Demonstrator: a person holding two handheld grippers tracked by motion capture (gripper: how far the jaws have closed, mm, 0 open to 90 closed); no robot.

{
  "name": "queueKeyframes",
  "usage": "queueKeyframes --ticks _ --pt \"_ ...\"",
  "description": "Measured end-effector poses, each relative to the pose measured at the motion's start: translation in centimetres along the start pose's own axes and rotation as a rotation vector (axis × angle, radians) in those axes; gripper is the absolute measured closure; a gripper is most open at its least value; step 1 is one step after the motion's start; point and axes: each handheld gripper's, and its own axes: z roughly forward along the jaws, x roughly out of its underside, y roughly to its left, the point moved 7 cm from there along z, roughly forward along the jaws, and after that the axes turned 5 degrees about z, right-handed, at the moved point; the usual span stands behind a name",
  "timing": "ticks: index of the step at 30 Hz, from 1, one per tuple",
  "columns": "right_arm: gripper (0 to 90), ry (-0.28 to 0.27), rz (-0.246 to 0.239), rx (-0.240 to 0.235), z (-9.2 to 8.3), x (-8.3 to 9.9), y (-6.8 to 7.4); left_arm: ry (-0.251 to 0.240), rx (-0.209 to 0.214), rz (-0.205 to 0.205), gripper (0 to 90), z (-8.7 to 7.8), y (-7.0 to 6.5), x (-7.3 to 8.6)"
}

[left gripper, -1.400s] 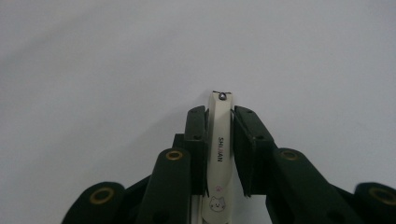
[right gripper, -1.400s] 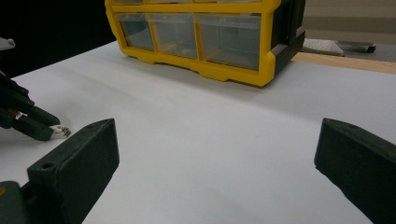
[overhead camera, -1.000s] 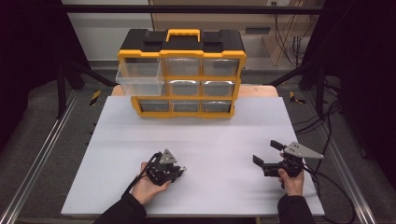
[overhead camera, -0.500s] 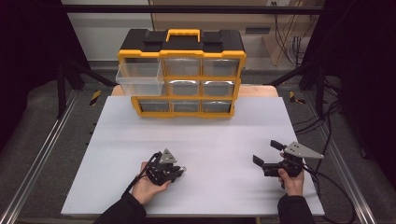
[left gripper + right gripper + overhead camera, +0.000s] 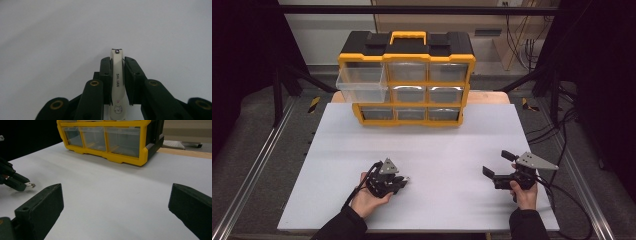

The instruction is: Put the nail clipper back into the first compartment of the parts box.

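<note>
From above, the left tongs (image 5: 401, 182) lay low on the table (image 5: 437, 145), the right tongs (image 5: 498, 164) spread wide. The left gripper view showed the jaws clamping a clipper (image 5: 117, 82). In the right gripper view, the organizer (image 5: 112, 137) stood ahead of the gaping jaws.

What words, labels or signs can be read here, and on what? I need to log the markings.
"SHI JIAN": printed lengthwise on the cream nail clipper clamped in the left claw; the middle is partly blurred, so the spelling is uncertain.
Sign: a small cat face with a pink paw print above it, at the near end of the clipper.
The yellow and black drawer box shows no readable label.
</note>
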Motion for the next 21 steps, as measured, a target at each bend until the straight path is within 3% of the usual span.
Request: queueKeyframes --ticks 21 --pt "0.6 0.003 -0.006 0.005 0.1 0.1 -0.1 -0.067 -0.006 -0.033 76.7 -2.7 1.2 -0.7"
